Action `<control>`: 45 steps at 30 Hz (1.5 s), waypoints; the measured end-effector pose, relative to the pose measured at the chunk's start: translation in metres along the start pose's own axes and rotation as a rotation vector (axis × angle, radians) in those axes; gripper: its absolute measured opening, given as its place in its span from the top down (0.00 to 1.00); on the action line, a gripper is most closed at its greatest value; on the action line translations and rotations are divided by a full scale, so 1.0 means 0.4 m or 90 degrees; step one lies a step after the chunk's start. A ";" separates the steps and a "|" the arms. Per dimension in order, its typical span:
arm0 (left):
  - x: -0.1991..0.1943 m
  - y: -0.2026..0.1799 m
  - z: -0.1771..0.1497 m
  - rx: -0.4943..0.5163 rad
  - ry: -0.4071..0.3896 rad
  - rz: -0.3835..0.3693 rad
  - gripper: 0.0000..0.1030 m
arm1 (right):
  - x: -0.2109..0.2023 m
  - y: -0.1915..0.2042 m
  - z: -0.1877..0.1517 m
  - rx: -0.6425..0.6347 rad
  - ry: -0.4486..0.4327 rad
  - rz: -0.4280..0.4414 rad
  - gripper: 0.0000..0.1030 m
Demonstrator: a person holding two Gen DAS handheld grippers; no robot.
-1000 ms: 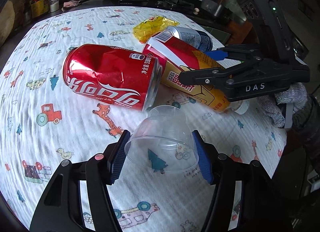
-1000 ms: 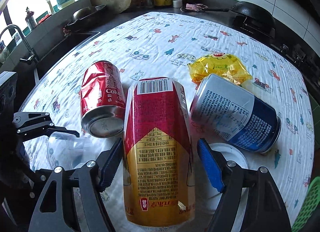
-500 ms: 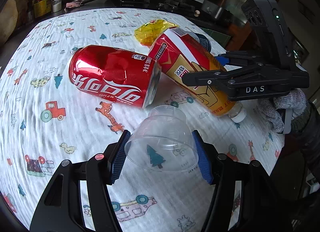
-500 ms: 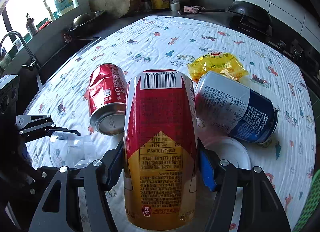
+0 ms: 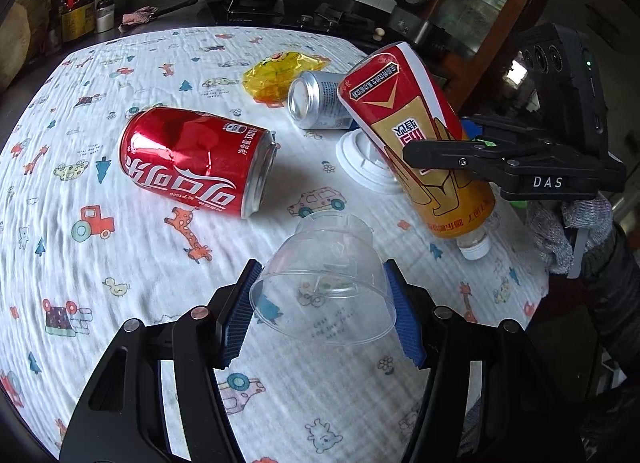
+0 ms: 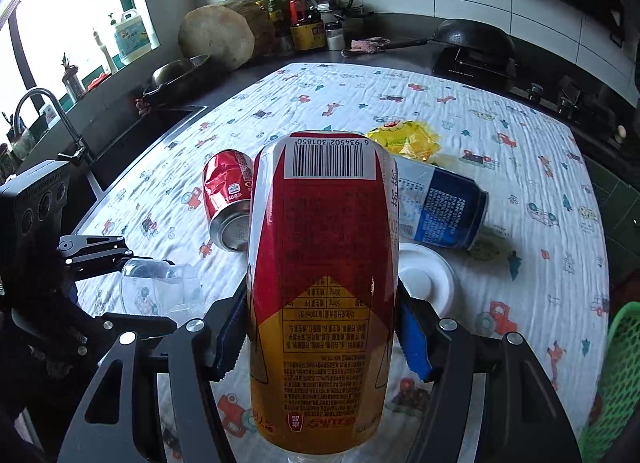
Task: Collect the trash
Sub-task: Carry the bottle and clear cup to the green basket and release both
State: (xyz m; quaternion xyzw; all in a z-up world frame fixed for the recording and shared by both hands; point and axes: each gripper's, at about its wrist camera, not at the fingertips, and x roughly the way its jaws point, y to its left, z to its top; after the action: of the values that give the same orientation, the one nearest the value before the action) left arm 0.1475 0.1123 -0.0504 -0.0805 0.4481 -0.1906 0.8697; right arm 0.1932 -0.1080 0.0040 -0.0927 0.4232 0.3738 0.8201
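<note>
My left gripper [image 5: 320, 313] is shut on a clear plastic cup [image 5: 326, 277] and holds it on its side above the cloth; the cup also shows in the right wrist view [image 6: 160, 289]. My right gripper [image 6: 320, 337] is shut on a red and yellow labelled bottle [image 6: 322, 283], lifted and tilted, cap end low; it also shows in the left wrist view [image 5: 420, 143]. A dented red cola can [image 5: 196, 161], a blue and silver can [image 5: 316, 107], a yellow wrapper [image 5: 282, 77] and a white lid [image 5: 366, 161] lie on the patterned tablecloth [image 5: 120, 263].
A green mesh basket [image 6: 614, 379] stands at the table's right edge. A sink with a tap [image 6: 52, 119] is at the left. A wok [image 6: 472, 39], bottles [image 6: 304, 19] and a stove line the counter behind the table.
My right gripper closed on the bottle and lifted it off the cloth, uncovering the white lid. My left gripper rose with the clear cup in it.
</note>
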 end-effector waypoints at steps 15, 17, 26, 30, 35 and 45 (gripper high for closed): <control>0.024 -0.189 0.077 0.063 -0.008 -0.044 0.41 | -0.246 -0.282 -0.159 0.125 -0.063 -0.125 0.39; 0.035 -0.220 0.093 0.072 -0.008 -0.056 0.41 | -0.278 -0.338 -0.187 0.152 -0.068 -0.151 0.39; 0.113 -0.349 0.190 0.112 -0.002 -0.100 0.41 | -0.383 -0.610 -0.315 0.254 -0.064 -0.273 0.39; 0.154 -0.392 0.244 0.123 0.001 -0.116 0.41 | -0.382 -0.711 -0.355 0.289 -0.047 -0.310 0.39; 0.209 -0.439 0.308 0.127 0.014 -0.134 0.41 | -0.329 -0.820 -0.388 0.344 -0.005 -0.317 0.39; 0.316 -0.567 0.402 0.153 0.040 -0.167 0.41 | -0.251 -0.966 -0.458 0.438 0.052 -0.354 0.39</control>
State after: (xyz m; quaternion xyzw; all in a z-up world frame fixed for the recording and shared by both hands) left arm 0.2855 -0.1511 0.0198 -0.0278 0.4348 -0.3573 0.8261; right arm 0.3095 -0.5192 -0.0973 0.0610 0.5140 -0.0278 0.8552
